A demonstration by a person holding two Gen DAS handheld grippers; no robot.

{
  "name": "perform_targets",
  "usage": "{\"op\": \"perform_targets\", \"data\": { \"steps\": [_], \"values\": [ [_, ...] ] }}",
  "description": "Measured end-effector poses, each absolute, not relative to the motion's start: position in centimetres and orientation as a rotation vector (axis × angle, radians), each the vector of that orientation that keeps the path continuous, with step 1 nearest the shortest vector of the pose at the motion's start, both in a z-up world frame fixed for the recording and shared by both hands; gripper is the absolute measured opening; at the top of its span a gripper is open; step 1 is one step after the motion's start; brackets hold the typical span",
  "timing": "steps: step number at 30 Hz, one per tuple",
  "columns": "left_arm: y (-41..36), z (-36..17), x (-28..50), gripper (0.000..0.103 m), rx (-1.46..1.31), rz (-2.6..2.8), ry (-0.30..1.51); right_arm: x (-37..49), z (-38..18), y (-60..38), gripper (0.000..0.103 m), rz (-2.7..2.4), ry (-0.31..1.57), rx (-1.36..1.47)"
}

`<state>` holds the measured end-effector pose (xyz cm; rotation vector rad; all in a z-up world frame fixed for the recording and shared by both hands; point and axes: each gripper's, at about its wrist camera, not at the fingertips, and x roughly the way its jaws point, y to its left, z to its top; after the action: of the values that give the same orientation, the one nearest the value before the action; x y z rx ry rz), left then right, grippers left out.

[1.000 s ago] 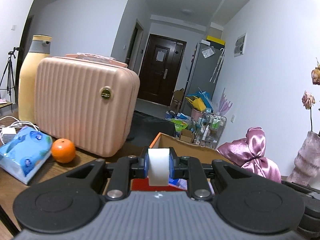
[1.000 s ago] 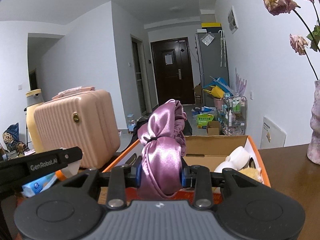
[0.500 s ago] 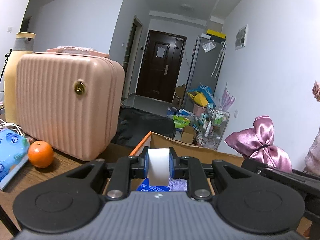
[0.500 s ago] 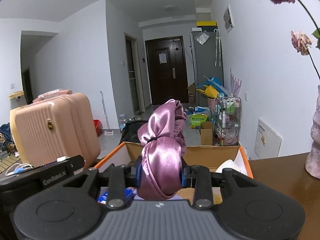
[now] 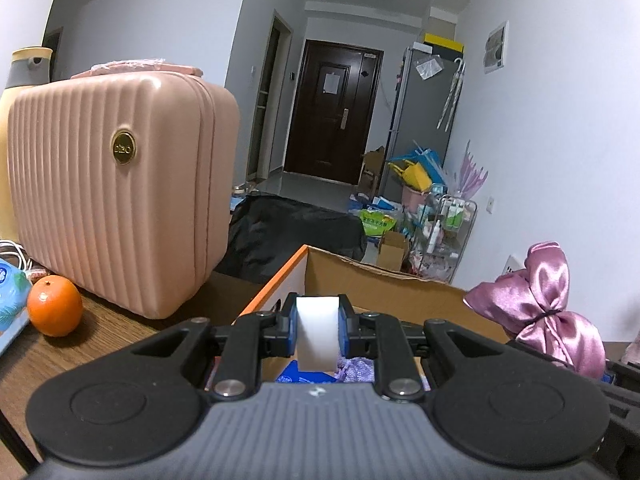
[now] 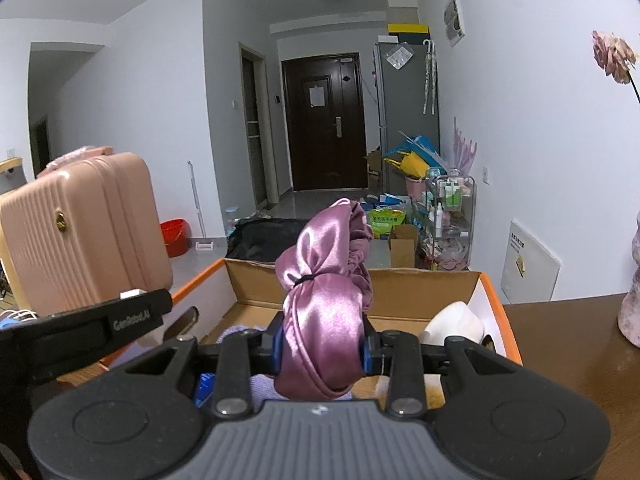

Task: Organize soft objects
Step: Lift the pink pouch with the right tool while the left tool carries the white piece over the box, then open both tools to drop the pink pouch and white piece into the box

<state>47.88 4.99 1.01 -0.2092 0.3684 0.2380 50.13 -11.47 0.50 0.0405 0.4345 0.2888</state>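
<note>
Your left gripper (image 5: 317, 330) has its jaws clamped on a white sponge block (image 5: 317, 332), the right gripper (image 6: 322, 350) on a purple satin bundle (image 6: 326, 300), both above the cardboard box (image 6: 424, 286). Release early and the satin may drape over the rim.

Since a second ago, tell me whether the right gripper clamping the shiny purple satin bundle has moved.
Yes. The right gripper with the purple satin bundle has advanced toward the open cardboard box, which looms closer.

Both wrist views look closely forward over the cardboard box (image 5: 384, 280) toward the door (image 6: 324, 120).
</note>
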Motion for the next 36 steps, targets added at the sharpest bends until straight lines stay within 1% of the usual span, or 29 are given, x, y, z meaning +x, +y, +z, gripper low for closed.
{"op": "perform_targets", "data": {
  "steps": [8, 13, 14, 15, 16, 17, 18, 19, 20, 21, 23, 24, 25, 26, 36],
  "values": [
    [4.5, 0.2, 49.2, 0.019, -0.154, 0.248, 0.379, 50.6, -0.5, -11.9, 0.033, 0.267, 0.434, 0.051],
    [4.5, -0.4, 49.8, 0.019, -0.137, 0.25, 0.393, 51.0, -1.0, -12.0, 0.034, 0.266, 0.464, 0.06],
    [4.5, -0.4, 49.9, 0.02, -0.135, 0.249, 0.392, 51.1, -1.0, -12.0, 0.036, 0.264, 0.469, 0.06],
    [4.5, -0.4, 49.9, 0.021, -0.134, 0.247, 0.394, 51.1, -1.0, -12.0, 0.042, 0.259, 0.473, 0.06],
    [4.5, -0.4, 49.9, 0.022, -0.135, 0.244, 0.397, 51.1, -1.0, -12.1, 0.045, 0.253, 0.476, 0.064],
    [4.6, -0.5, 49.9, 0.026, -0.139, 0.238, 0.402, 51.1, -1.0, -12.3, 0.049, 0.245, 0.475, 0.074],
    [4.7, -0.6, 49.9, 0.03, -0.147, 0.233, 0.402, 51.0, -1.0, -12.5, 0.059, 0.243, 0.474, 0.084],
    [4.8, -0.6, 49.9, 0.045, -0.155, 0.224, 0.401, 50.9, -0.9, -12.6, 0.063, 0.239, 0.471, 0.094],
    [4.8, -0.6, 49.9, 0.062, -0.158, 0.22, 0.401, 50.9, -0.9, -12.8, 0.073, 0.227, 0.466, 0.1],
    [4.9, -0.6, 49.9, 0.069, -0.159, 0.224, 0.4, 50.9, -0.9, -12.9, 0.082, 0.216, 0.464, 0.104],
    [5.0, -0.7, 49.6, 0.095, -0.161, 0.248, 0.387, 50.9, -0.9, -13.1, 0.09, 0.202, 0.459, 0.116],
    [5.1, -0.6, 49.4, 0.101, -0.161, 0.267, 0.377, 50.9, -0.9, -13.2, 0.096, 0.196, 0.457, 0.122],
    [5.1, -0.5, 49.2, 0.103, -0.166, 0.278, 0.368, 50.9, -0.9, -13.3, 0.099, 0.188, 0.457, 0.126],
    [5.2, -0.5, 49.0, 0.103, -0.171, 0.29, 0.36, 51.0, -0.8, -13.4, 0.103, 0.181, 0.455, 0.13],
    [5.1, -0.2, 48.6, 0.103, -0.146, 0.314, 0.353, 51.0, -0.7, -13.8, 0.103, 0.176, 0.447, 0.151]
  ]
}}
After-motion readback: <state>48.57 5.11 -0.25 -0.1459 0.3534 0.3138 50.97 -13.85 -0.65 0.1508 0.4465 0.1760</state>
